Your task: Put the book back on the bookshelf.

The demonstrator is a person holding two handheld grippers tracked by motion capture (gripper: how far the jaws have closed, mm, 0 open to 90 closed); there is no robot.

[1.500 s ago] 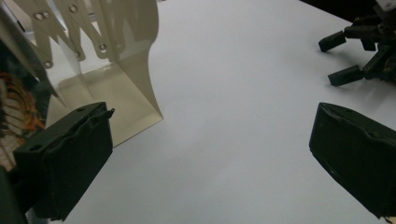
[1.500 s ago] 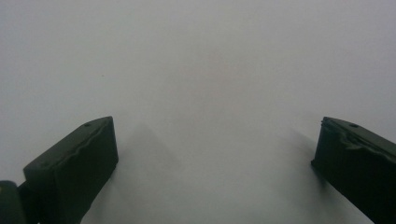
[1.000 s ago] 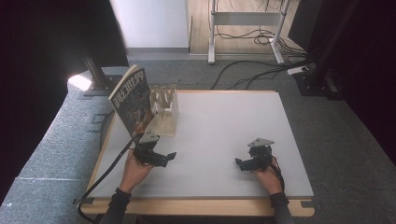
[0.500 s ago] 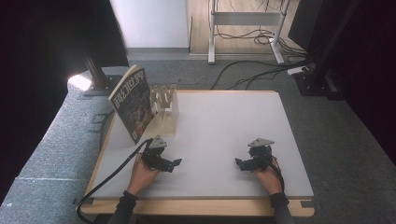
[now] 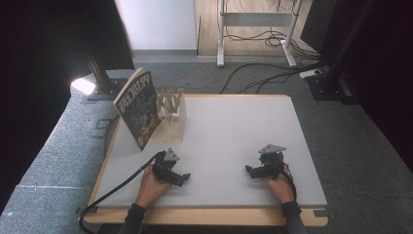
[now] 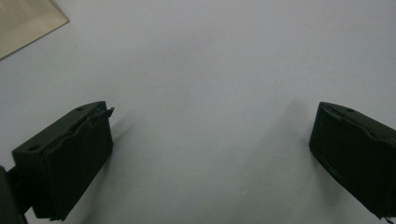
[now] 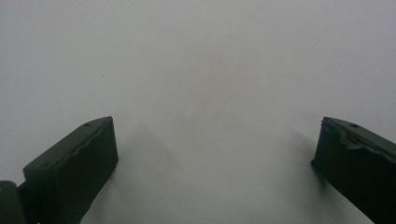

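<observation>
A magazine [image 5: 139, 113] with a dark illustrated cover stands on edge at the table's back left, leaning against a pale wooden slotted rack [image 5: 171, 116]. My left gripper [image 5: 175, 174] rests low over the white tabletop [image 5: 229, 131] in front of the rack, held by a hand, jaws wide apart with nothing between them. In the left gripper view the left gripper [image 6: 212, 116] is open over bare white surface, with a corner of the rack's base [image 6: 23, 23] at top left. My right gripper [image 5: 255, 170] sits at the front right, and the right gripper [image 7: 217, 126] is likewise open and empty.
A black cable [image 5: 117, 187] trails from the left gripper off the table's front left edge. Grey carpet surrounds the table. A black stand [image 5: 100, 78] and a desk frame with cables [image 5: 258, 29] are beyond the far edge.
My left gripper has drawn back from near the magazine and rack toward the front edge and slightly right. The right gripper has stayed put.
</observation>
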